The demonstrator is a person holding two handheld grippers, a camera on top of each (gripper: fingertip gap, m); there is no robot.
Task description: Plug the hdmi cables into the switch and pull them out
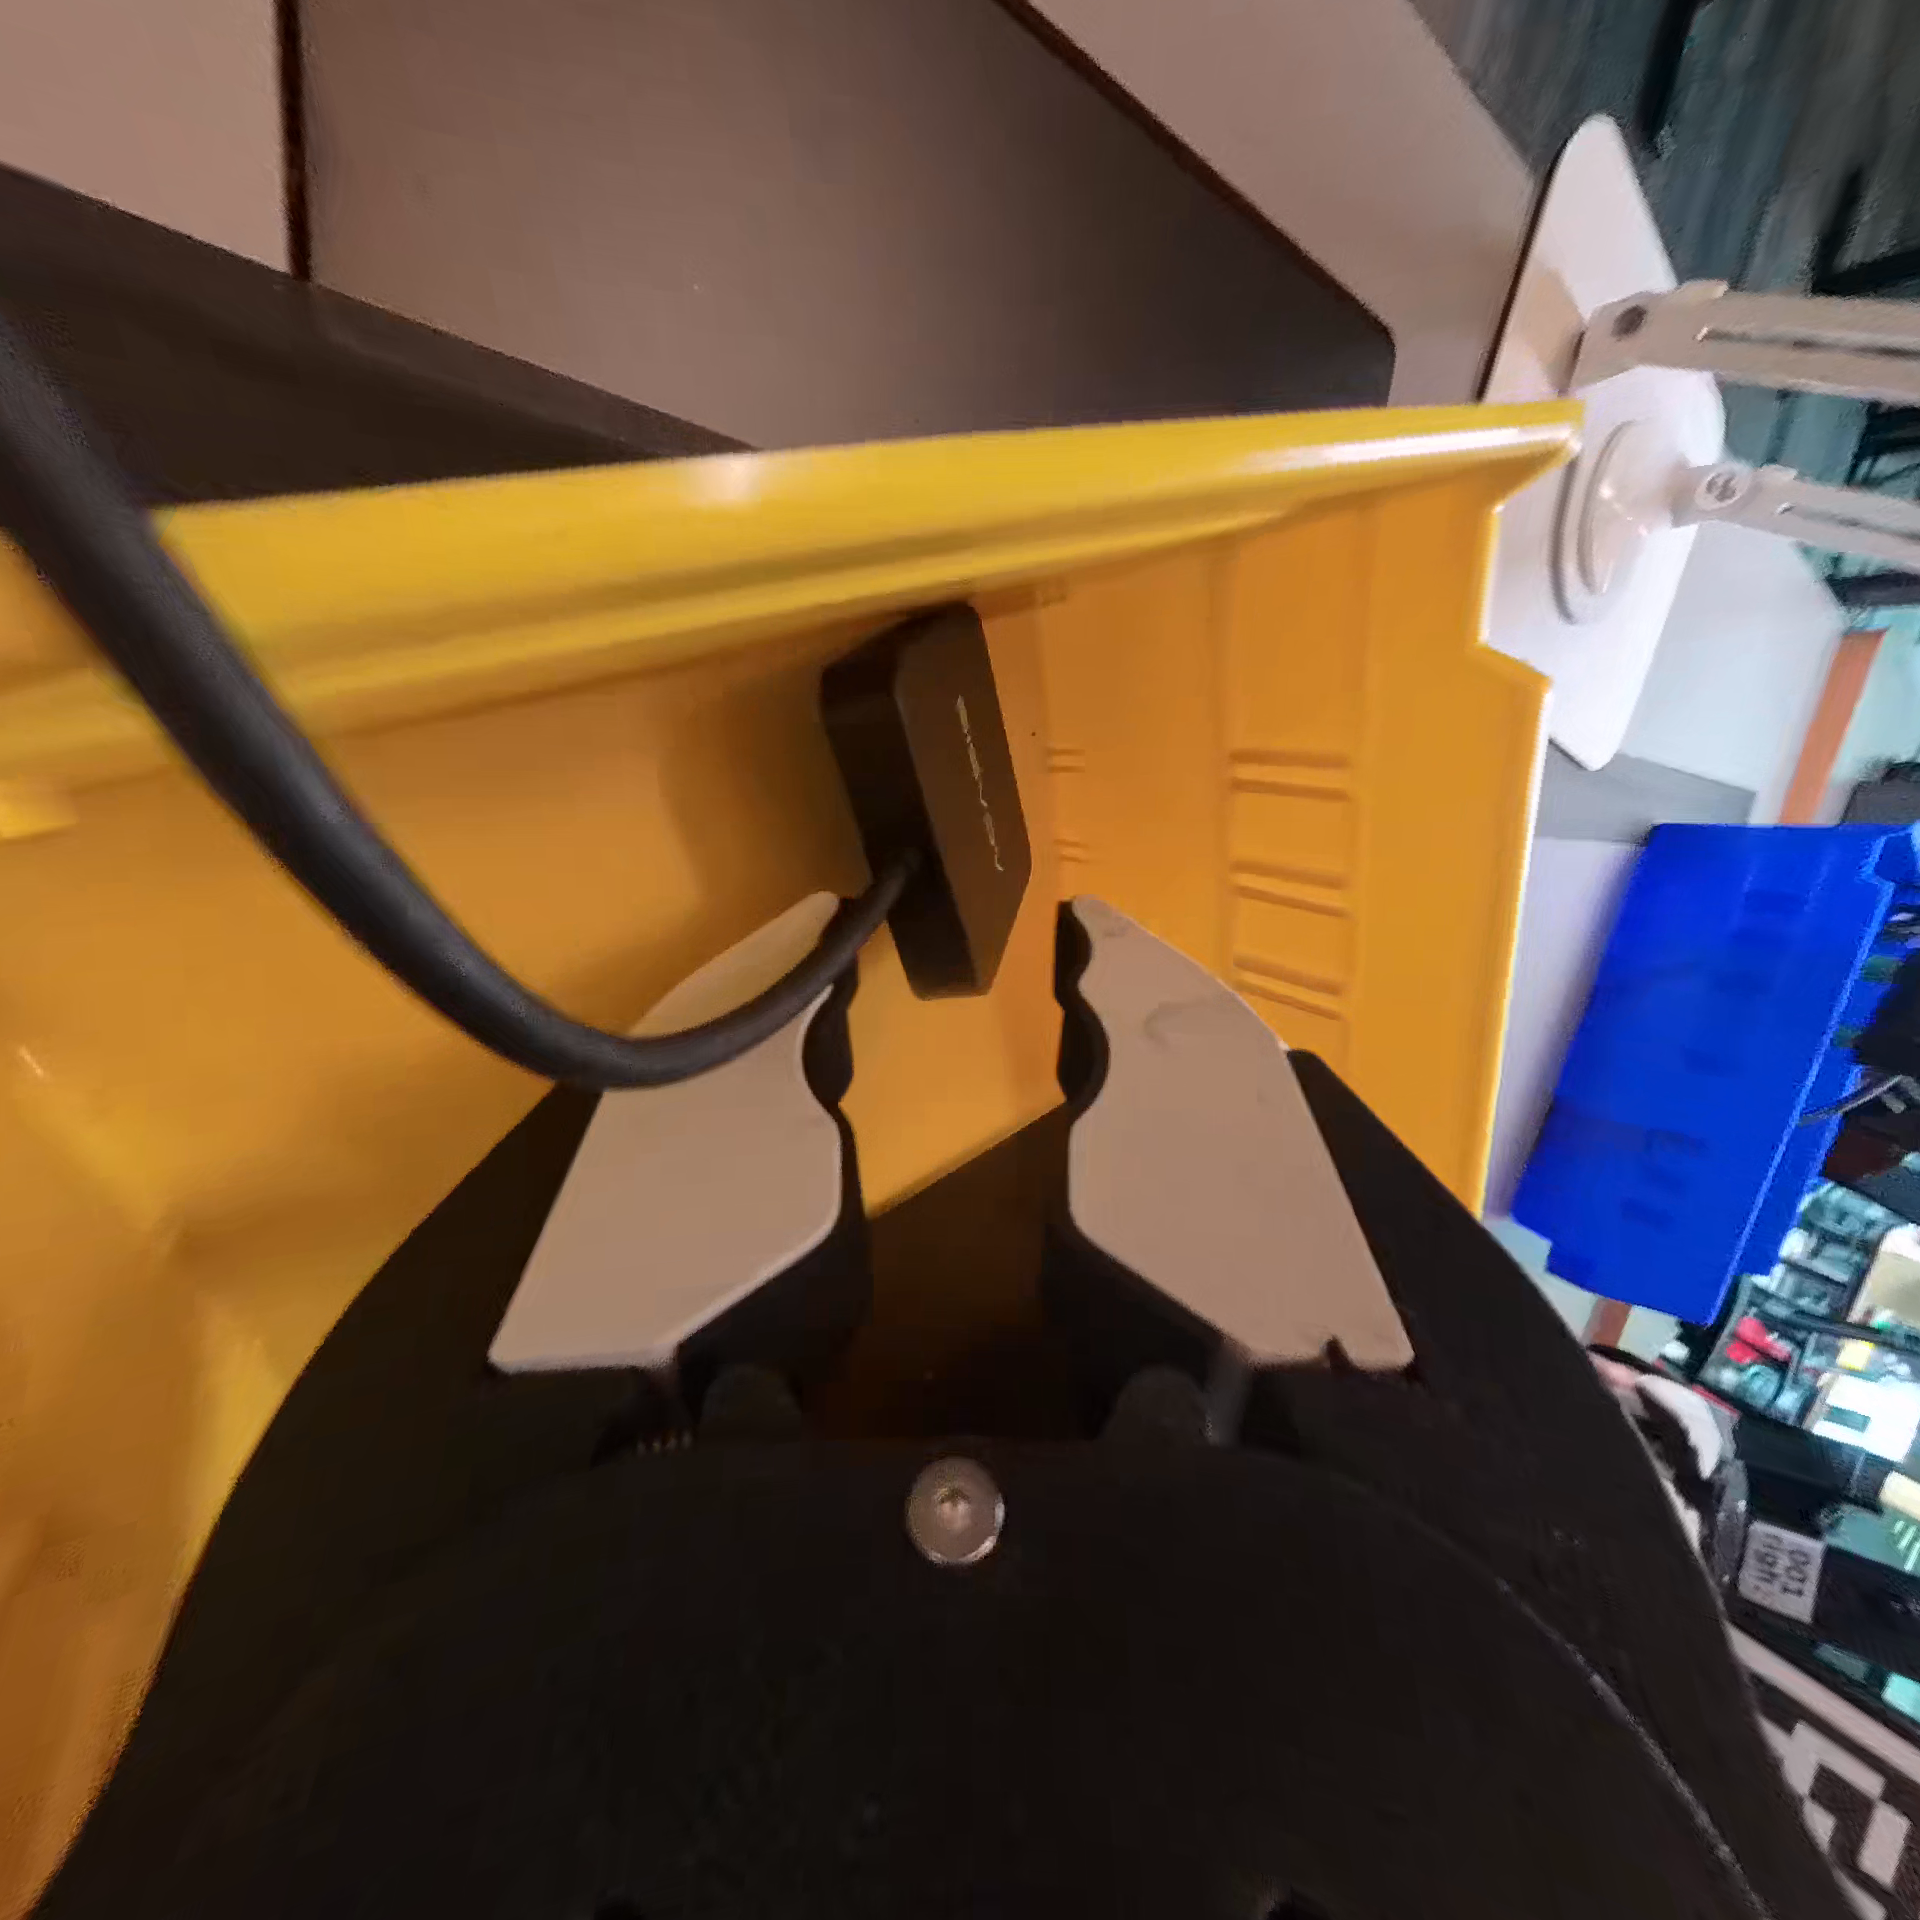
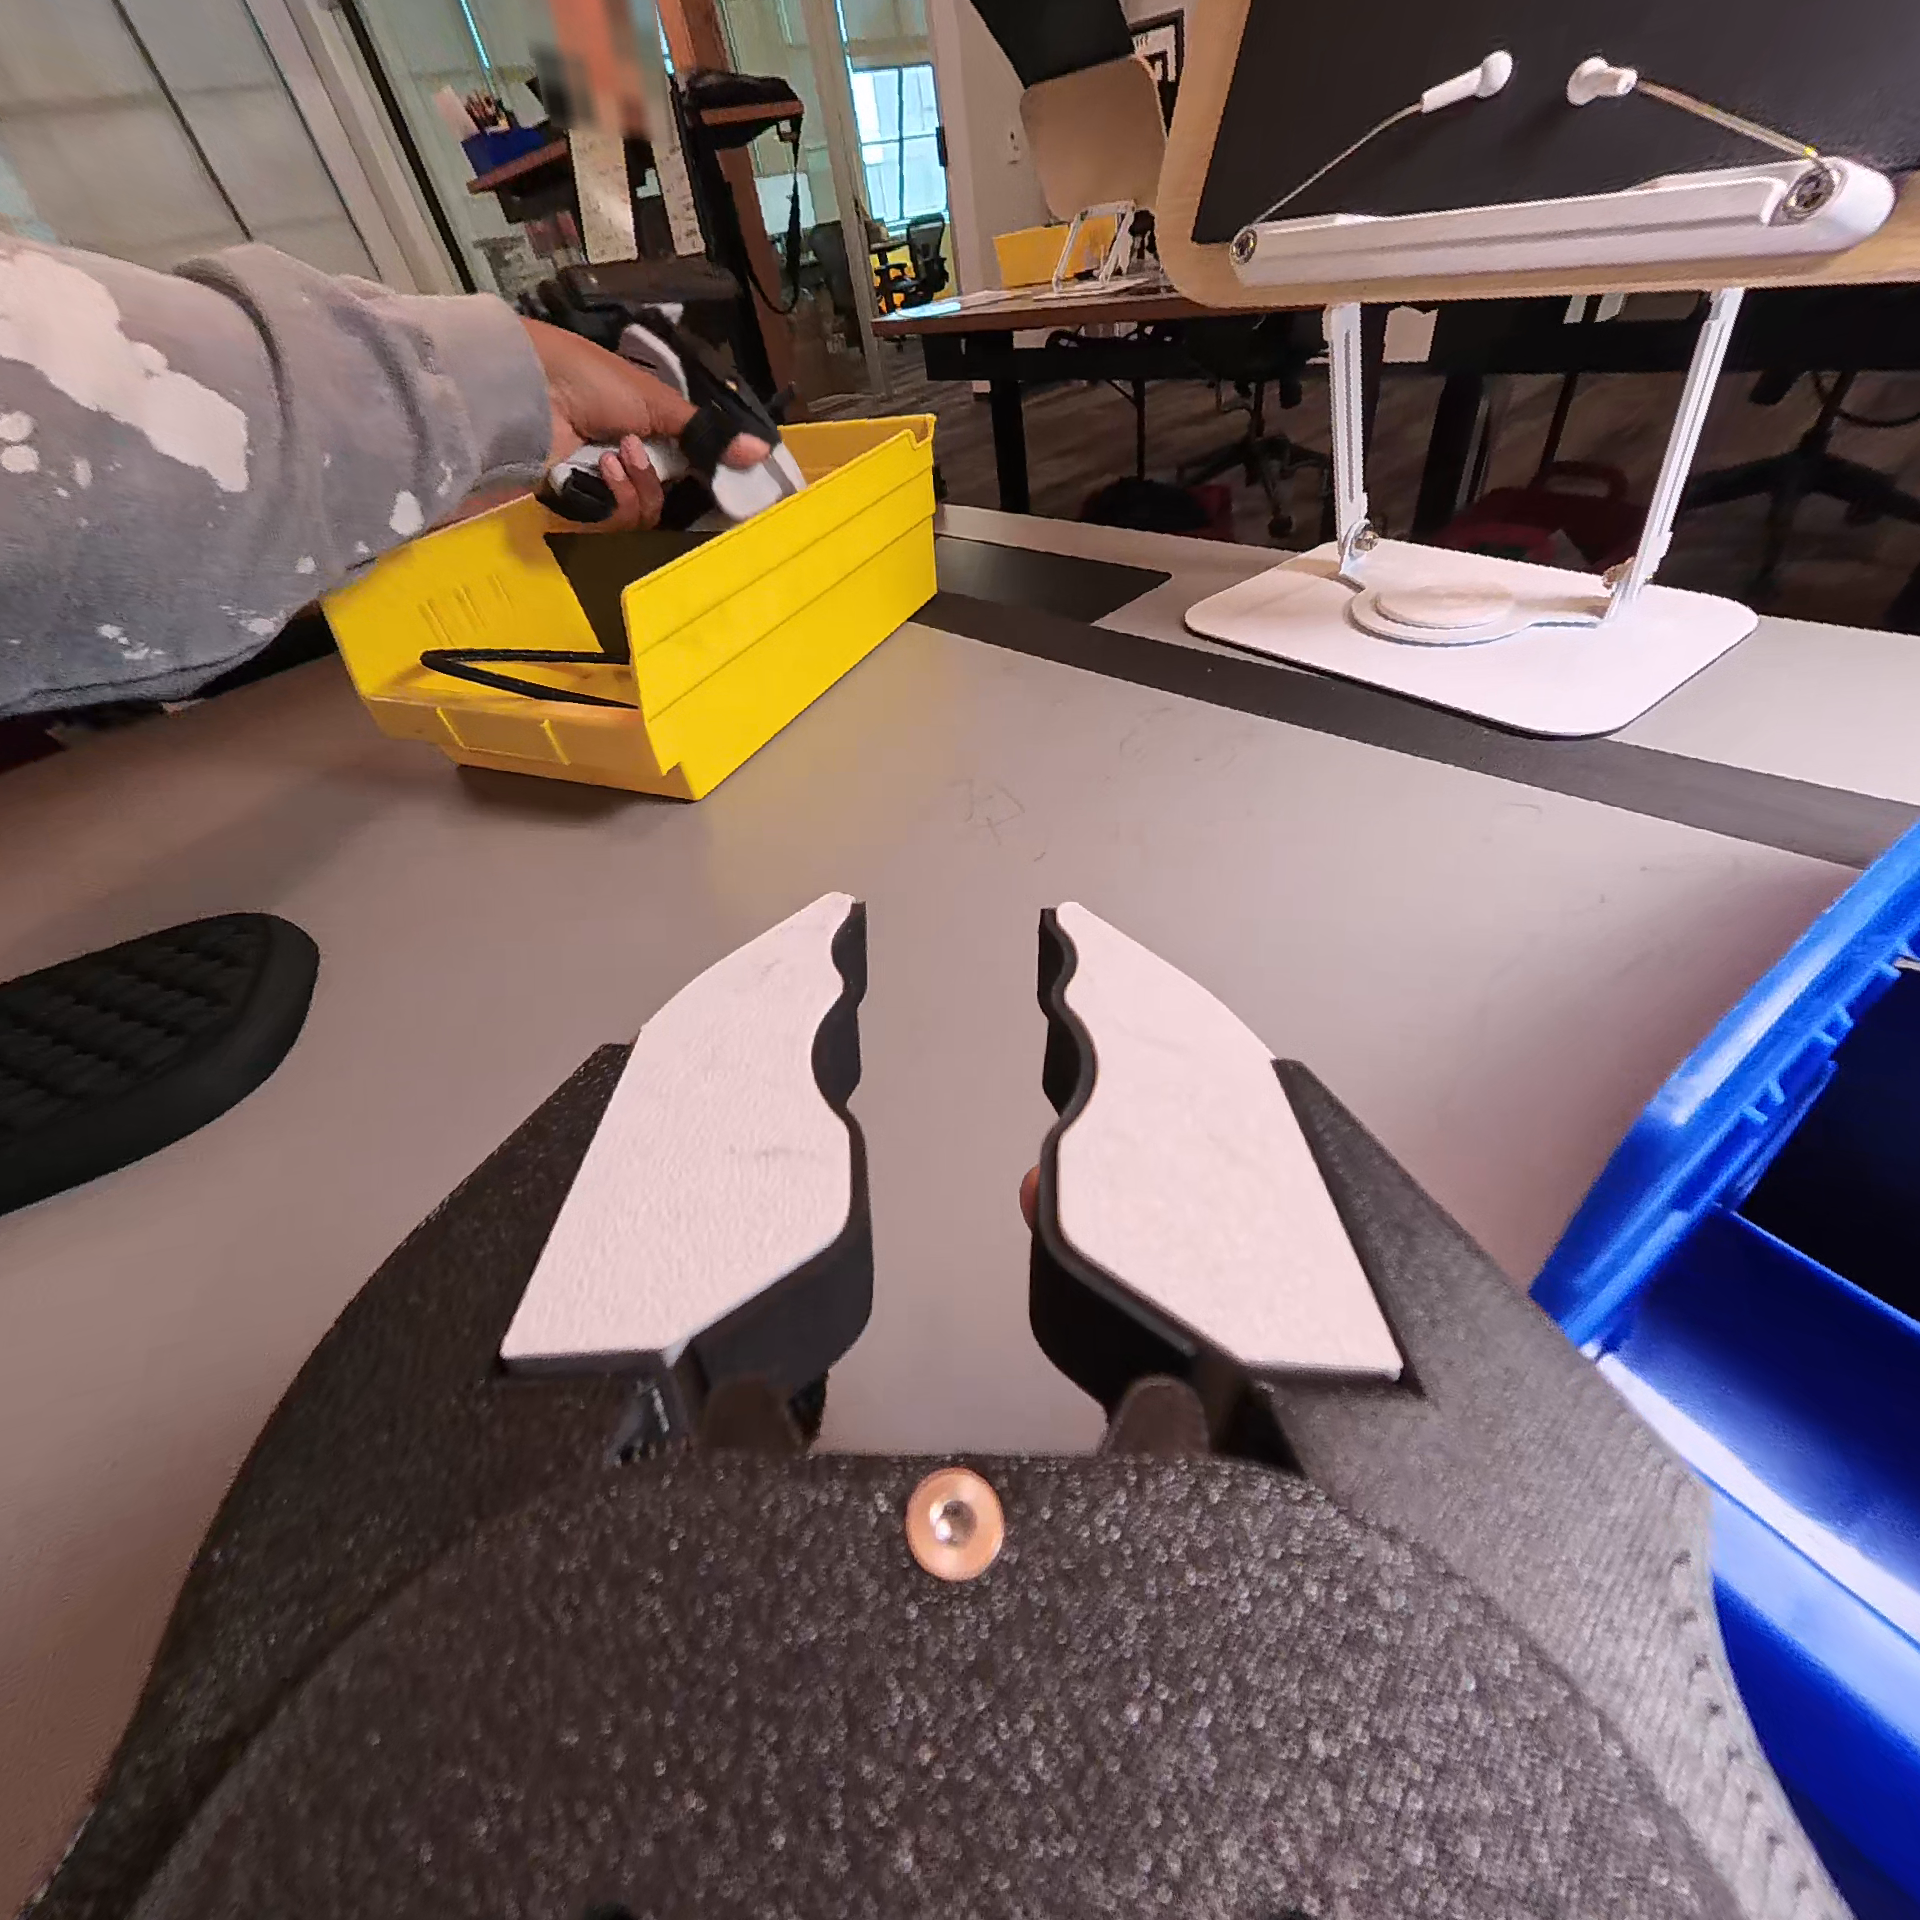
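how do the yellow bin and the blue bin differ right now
The yellow plastic bin sits at the far left of the grey table; the blue plastic bin is near right. The left tongs reach into the yellow bin, while the right tongs hover beside the blue. Both are open-topped.

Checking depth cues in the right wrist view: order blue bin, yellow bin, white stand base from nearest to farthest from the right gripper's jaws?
Measured from the right gripper:
1. Blue bin, right beside the jaws, at the right edge.
2. Yellow bin, ahead and to the left on the table.
3. White stand base, ahead and to the right, slightly beyond the yellow bin.
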